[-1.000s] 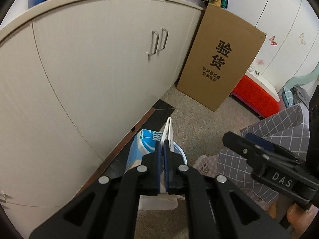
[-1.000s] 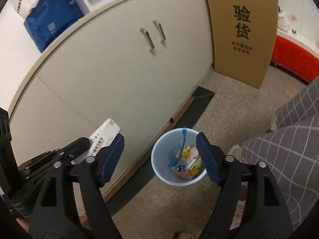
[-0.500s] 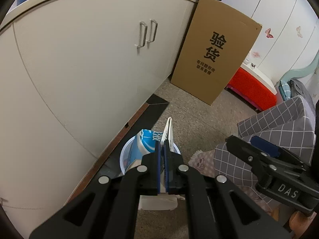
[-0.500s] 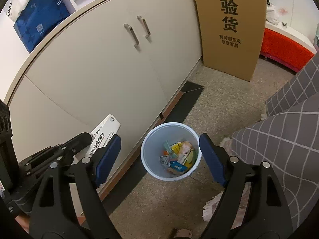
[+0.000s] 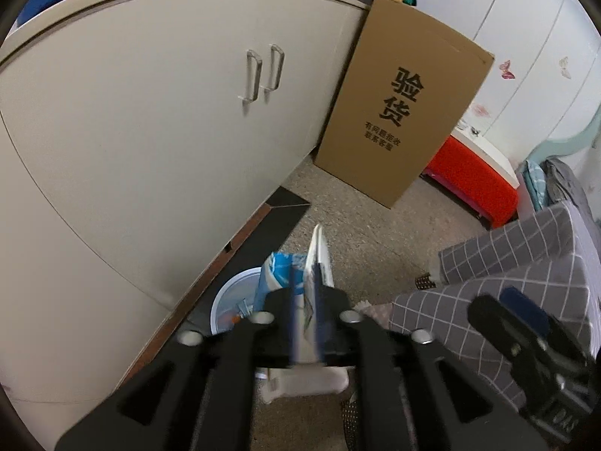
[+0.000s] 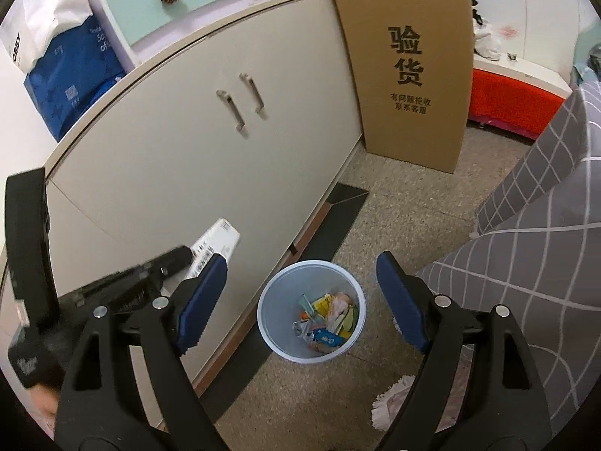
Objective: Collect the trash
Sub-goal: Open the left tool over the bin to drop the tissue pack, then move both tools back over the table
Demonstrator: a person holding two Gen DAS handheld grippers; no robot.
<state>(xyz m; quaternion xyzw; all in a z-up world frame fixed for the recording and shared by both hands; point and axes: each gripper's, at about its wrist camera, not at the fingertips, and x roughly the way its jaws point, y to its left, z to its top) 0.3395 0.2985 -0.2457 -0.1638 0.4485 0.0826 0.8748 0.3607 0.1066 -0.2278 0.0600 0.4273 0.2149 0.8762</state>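
Note:
My left gripper [image 5: 305,297] is shut on a flattened blue and white carton [image 5: 296,274], held in the air above and just beside a pale blue trash bin [image 5: 229,300]. In the right wrist view the bin [image 6: 278,300] stands on the floor by the cabinet, with several colourful wrappers [image 6: 326,327] inside. My right gripper [image 6: 300,297] is open and empty, high above the bin. The left gripper [image 6: 165,267] shows at the left of that view with the carton's white barcode end [image 6: 216,242] sticking out.
A beige cabinet [image 6: 210,158] with two handles runs along the left. A tall cardboard box [image 6: 409,67] leans at its far end, with a red box [image 6: 514,105] beyond. The person's checked trousers [image 6: 533,248] are at the right. The floor is speckled.
Both grippers have risen and pulled back a little from the cabinet. The bin now shows more fully under the left gripper's carton. The grips have not changed.

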